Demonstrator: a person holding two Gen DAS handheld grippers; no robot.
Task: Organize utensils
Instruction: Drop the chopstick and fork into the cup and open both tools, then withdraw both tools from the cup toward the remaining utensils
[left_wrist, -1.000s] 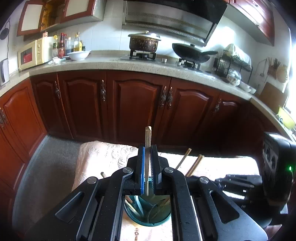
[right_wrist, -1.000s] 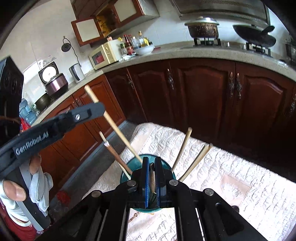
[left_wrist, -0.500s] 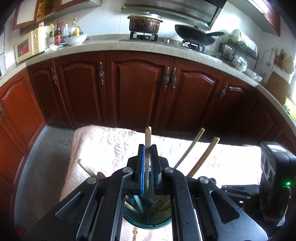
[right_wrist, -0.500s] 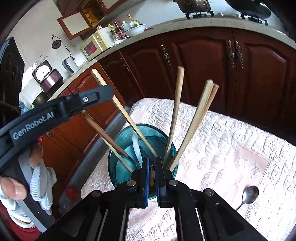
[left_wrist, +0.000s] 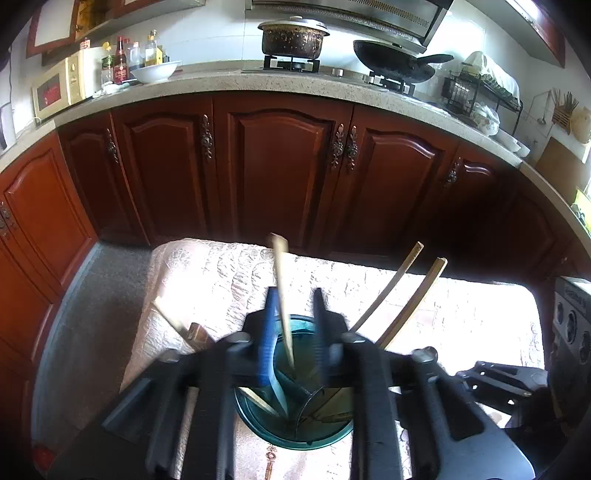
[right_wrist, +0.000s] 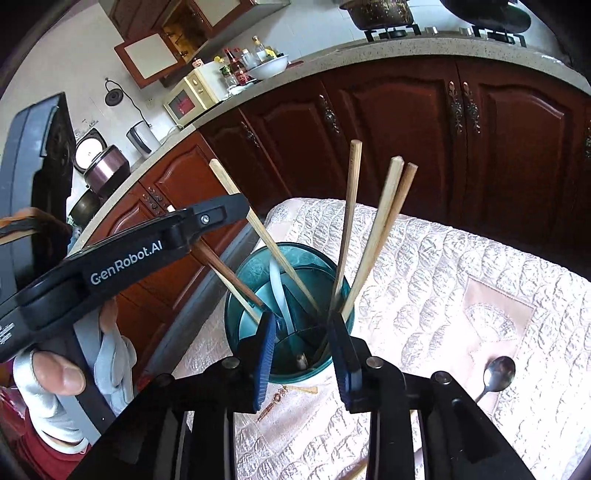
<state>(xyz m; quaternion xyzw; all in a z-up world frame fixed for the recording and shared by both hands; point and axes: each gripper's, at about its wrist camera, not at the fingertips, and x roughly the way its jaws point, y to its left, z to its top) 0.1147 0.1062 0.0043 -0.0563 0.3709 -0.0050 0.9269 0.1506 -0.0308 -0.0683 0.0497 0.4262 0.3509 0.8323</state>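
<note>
Setting: a kitchen with dark red wooden cabinets (left_wrist: 280, 166) under a speckled stone counter; a low worktop (right_wrist: 443, 280) covered by a cream quilted cloth stands in front of them.
Utensil holder: a teal, see-through cup (right_wrist: 258, 269) stands on the worktop near its left edge, directly under both grippers.
Contents of the cup: several wooden chopsticks (right_wrist: 347, 221) lean outward in different directions, and a white spoon handle (right_wrist: 277, 288) rests inside.
Left gripper (left_wrist: 293, 325): its jaws are opening and stand spread above the cup; a pale chopstick (left_wrist: 282, 288) stands loose in the gap with its tip down in the cup, touching neither pad as far as can be seen. The fingers are blurred.
Right gripper (right_wrist: 304, 347): its jaws are opening, spread over the near rim of the cup; no pad presses on anything.
Still on the cloth: a metal spoon (right_wrist: 496, 373) lies near the right edge of the worktop, well apart from the cup.
Person: a hand in a grey fingerless glove (right_wrist: 62, 376) holds the left gripper's handle.
</note>
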